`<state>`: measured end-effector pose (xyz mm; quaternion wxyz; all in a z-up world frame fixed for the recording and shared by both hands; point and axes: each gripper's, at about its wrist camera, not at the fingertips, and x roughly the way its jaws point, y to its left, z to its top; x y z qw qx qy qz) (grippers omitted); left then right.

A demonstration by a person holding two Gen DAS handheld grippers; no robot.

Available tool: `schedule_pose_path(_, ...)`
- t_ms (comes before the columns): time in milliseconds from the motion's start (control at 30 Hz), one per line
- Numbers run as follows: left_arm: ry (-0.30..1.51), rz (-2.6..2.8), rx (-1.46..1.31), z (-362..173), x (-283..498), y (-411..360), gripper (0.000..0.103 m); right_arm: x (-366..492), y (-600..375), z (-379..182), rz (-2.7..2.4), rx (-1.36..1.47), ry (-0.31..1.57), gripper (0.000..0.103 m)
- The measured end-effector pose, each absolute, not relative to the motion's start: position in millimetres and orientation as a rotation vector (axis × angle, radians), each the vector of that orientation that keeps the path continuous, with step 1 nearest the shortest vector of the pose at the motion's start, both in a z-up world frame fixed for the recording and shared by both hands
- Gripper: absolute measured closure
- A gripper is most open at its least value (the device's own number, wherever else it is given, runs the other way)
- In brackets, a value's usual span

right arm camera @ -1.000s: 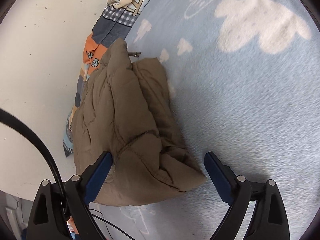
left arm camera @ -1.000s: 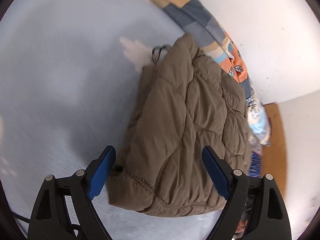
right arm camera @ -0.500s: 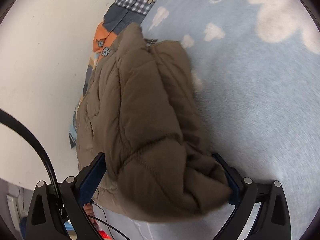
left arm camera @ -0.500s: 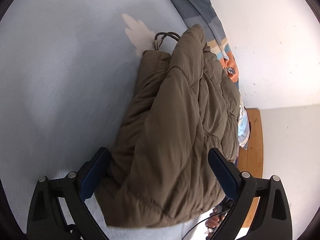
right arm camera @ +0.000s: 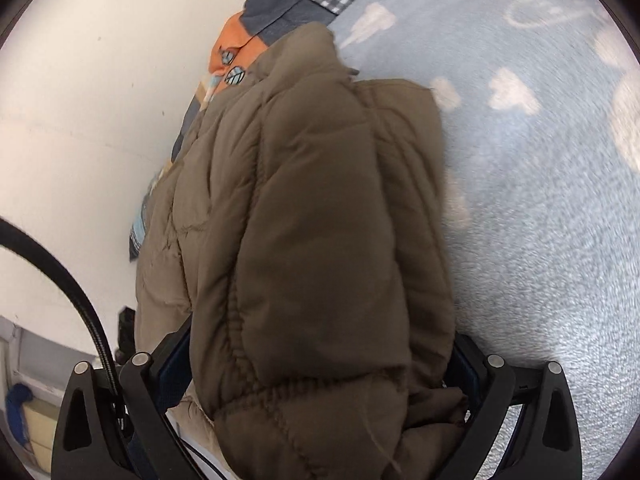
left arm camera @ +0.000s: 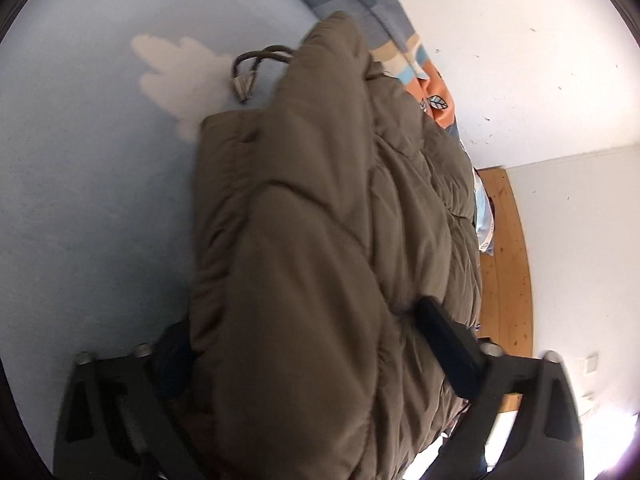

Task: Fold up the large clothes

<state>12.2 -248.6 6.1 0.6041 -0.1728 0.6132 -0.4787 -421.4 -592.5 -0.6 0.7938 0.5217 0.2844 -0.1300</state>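
Both hand-held grippers reach forward, low over the bed (right arm camera: 560, 200). The left hand-held gripper (left arm camera: 316, 344) and right hand-held gripper (right arm camera: 320, 360) each straddle the folded brown puffer jacket (left arm camera: 320, 220) — fingers wide, seemingly pressing its sides. Its long axis runs away from the cameras, beside the wall (left arm camera: 520, 60). Both have closed in since a second ago.

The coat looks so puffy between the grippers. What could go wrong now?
1. The coat is thick and bulges past the right gripper, so the fold may puff open or slip out.
2. The left gripper seems to pinch only part of the bundle; loose layers could sag if it is lifted.
3. The coat lies against the patterned quilt by the wall; a pull might drag the quilt too.
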Motion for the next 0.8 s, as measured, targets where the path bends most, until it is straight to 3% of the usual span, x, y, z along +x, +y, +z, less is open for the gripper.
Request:
schedule_pose_path(67,1.395,-1.126,-0.398,12,7,-247,0.040,-421,-592,2,-0.265,1.117,0.605,0.018)
schedule_pose_path(133,1.354,-1.126,-0.382,25,2,-245,0.052,-420,-591,10,-0.259,1.101,0.593,0.038)
schedule_pose_path(233,1.293,-1.111,-0.330,48,-8,-242,0.062,-418,-582,32,-0.274,1.015,0.591,0.052)
schedule_pose_path(400,1.210,-1.116,-0.304,88,-33,-233,0.065,-419,-572,67,-0.290,0.917,0.550,0.058)
schedule_pose_path(800,1.146,-1.160,-0.307,147,-86,-187,0.065,-461,-535,138,-0.264,0.790,0.471,0.059)
